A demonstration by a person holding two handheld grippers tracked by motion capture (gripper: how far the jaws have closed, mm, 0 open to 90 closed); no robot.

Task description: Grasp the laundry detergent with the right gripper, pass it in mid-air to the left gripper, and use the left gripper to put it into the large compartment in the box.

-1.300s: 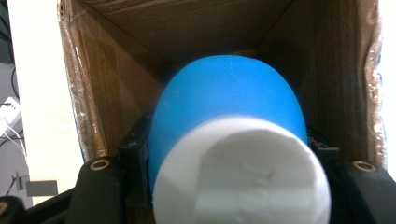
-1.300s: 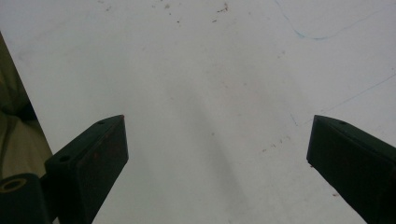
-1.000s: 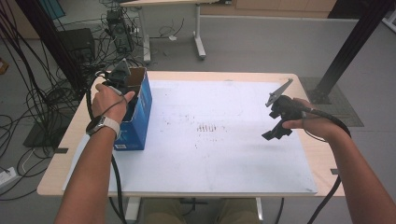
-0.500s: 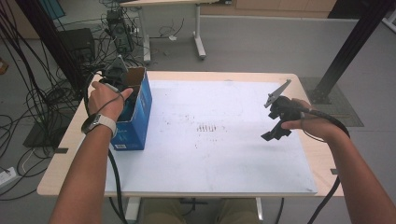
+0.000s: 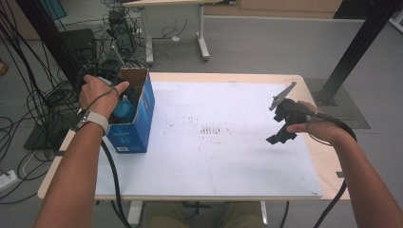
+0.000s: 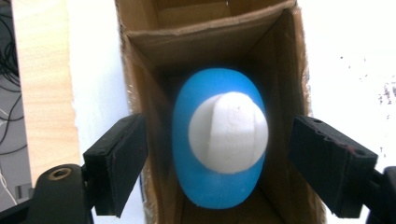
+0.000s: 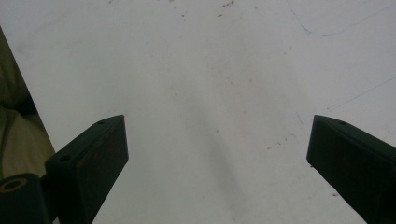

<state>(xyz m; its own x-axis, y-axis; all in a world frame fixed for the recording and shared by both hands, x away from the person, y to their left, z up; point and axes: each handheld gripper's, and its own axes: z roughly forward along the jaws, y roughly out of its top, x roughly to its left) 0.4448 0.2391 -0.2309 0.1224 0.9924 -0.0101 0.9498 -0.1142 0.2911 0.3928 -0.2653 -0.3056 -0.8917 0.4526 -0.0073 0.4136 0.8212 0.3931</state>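
A blue, egg-shaped thing with a white round cap [image 6: 218, 140] lies inside an open blue cardboard box [image 5: 139, 124] at the table's left edge. My left gripper [image 6: 217, 128] hangs above the box mouth and points down into it. Its jaws have just been opening and now stand open. The blue thing lies between and below the pads [image 6: 119, 163], with a gap on each side. In the high view the left hand [image 5: 97, 92] covers most of that gripper. My right gripper [image 5: 280, 135] is held over the table's right side, open, with nothing between its pads [image 7: 93, 158].
A white sheet [image 5: 228, 152] covers most of the wooden table [image 5: 328, 166]. Cables and equipment lie on the floor beyond the table's left side [image 5: 43, 99]. Another desk's legs [image 5: 202, 33] and a black post [image 5: 351, 52] stand behind.
The left hand has lifted a little above the box, and the blue thing stays inside the box. The right hand has kept still.
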